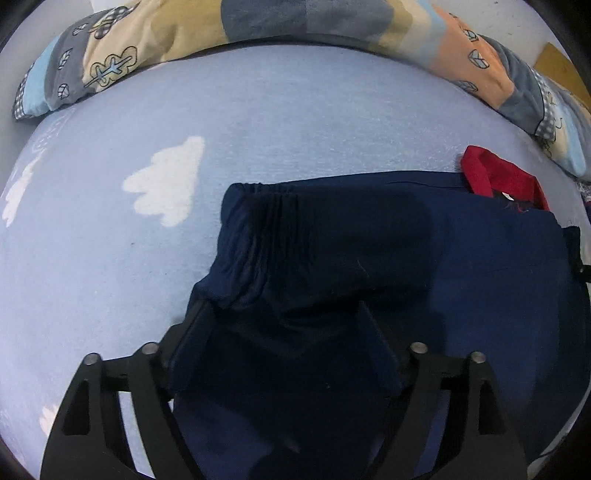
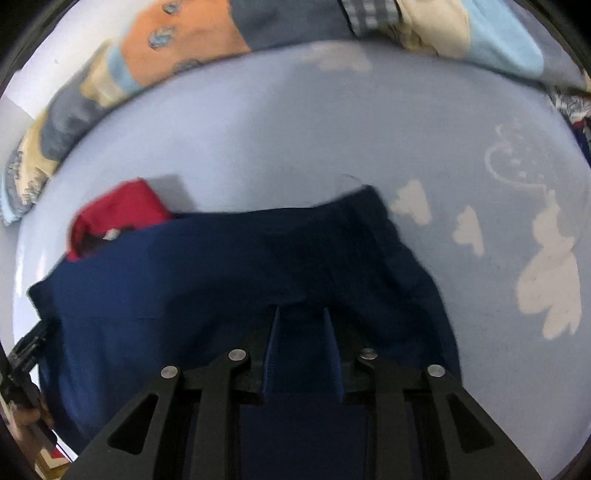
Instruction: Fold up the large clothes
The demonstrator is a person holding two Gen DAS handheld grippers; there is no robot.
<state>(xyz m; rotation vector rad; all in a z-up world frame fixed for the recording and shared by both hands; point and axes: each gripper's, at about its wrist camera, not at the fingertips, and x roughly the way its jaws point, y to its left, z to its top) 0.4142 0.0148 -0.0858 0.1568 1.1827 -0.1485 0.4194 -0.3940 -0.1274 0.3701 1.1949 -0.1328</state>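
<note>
A large navy garment (image 1: pixel 406 266) with a red collar (image 1: pixel 495 177) lies on a light blue bed sheet (image 1: pixel 258 122). In the left wrist view a sleeve with a ribbed cuff (image 1: pixel 273 229) is folded over the body. My left gripper (image 1: pixel 284 310) has its jaws wide apart, with navy cloth lying between and over them. In the right wrist view the garment (image 2: pixel 207 280) fills the lower middle, with the red collar (image 2: pixel 118 218) at the left. My right gripper (image 2: pixel 301 314) has its jaws narrowly apart over the navy cloth. This view is blurred.
A patchwork quilt (image 1: pixel 295 22) is bunched along the far edge of the bed and also shows in the right wrist view (image 2: pixel 184 37). White cloud prints (image 1: pixel 166 181) mark the sheet. The left gripper's black frame (image 2: pixel 26 354) shows at the right wrist view's left edge.
</note>
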